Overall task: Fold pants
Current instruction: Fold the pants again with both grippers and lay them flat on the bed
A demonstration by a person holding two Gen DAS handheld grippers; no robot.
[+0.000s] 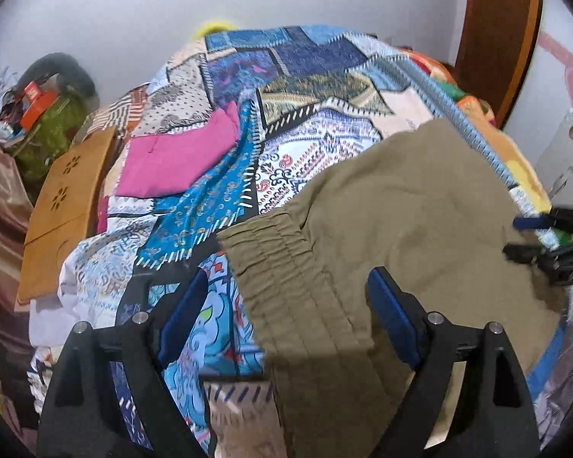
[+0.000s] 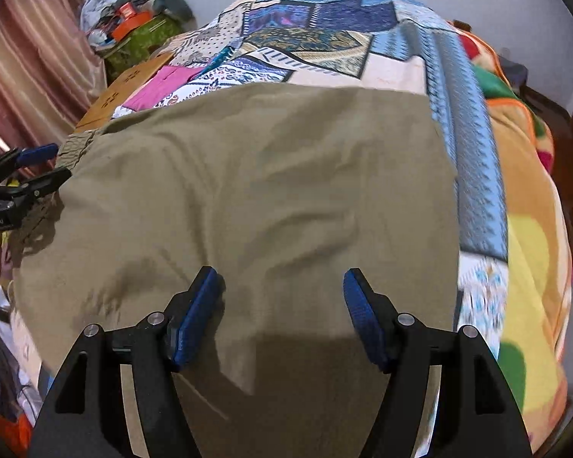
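Olive pants (image 2: 248,191) lie spread on the patchwork bedspread (image 1: 305,87) of a bed. Both the left hand-held gripper (image 1: 286,316) and the right hand-held gripper (image 2: 282,313) hover above the cloth, jaws parted, grasping nothing. The fabric looks light, soft and limp; the elastic waistband (image 1: 286,252) offers the firmest hold. Only the left view shows that waistband close up; the right shows the broad creased panel.

bare patterned bedspread (image 1: 286,160) beyond the khaki pants (image 2: 248,191), pink cloth (image 1: 179,160) and wooden board (image 1: 65,206) crowding left edge
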